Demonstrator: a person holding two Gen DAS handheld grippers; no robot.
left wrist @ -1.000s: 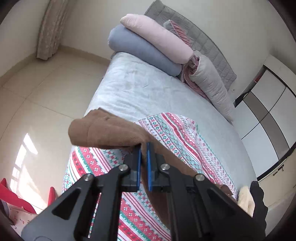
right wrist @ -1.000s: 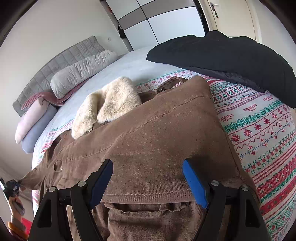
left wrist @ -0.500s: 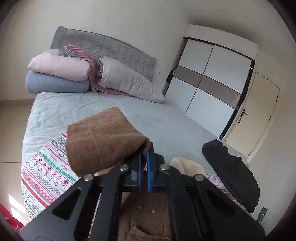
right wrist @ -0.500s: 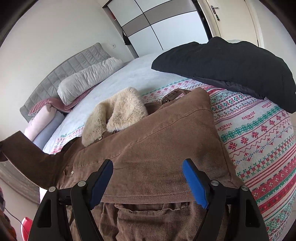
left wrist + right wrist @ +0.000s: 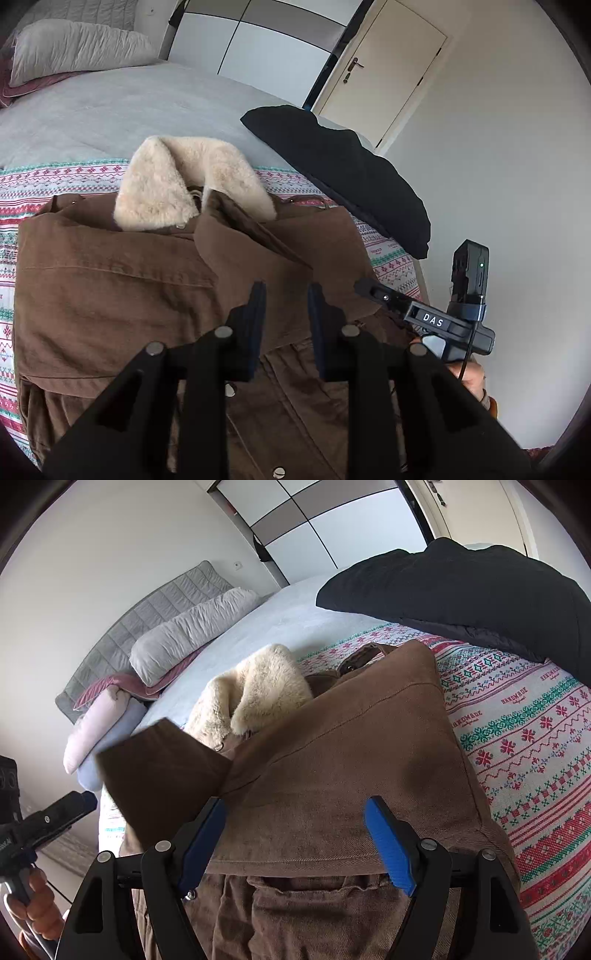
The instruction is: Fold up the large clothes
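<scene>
The left gripper (image 5: 284, 306) has a small gap between its fingers and holds nothing above the brown coat (image 5: 110, 295). The right gripper (image 5: 295, 830) is spread wide over the coat, with the fluffy collar (image 5: 255, 690) at 12 o'clock.

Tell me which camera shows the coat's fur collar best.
The left wrist view. It looks straight at the fur collar from the coat's hem end and shows both lapels spread open above the brown coat. In the right wrist view the collar is seen from the side, its lower edge hidden behind a folded brown sleeve.
</scene>
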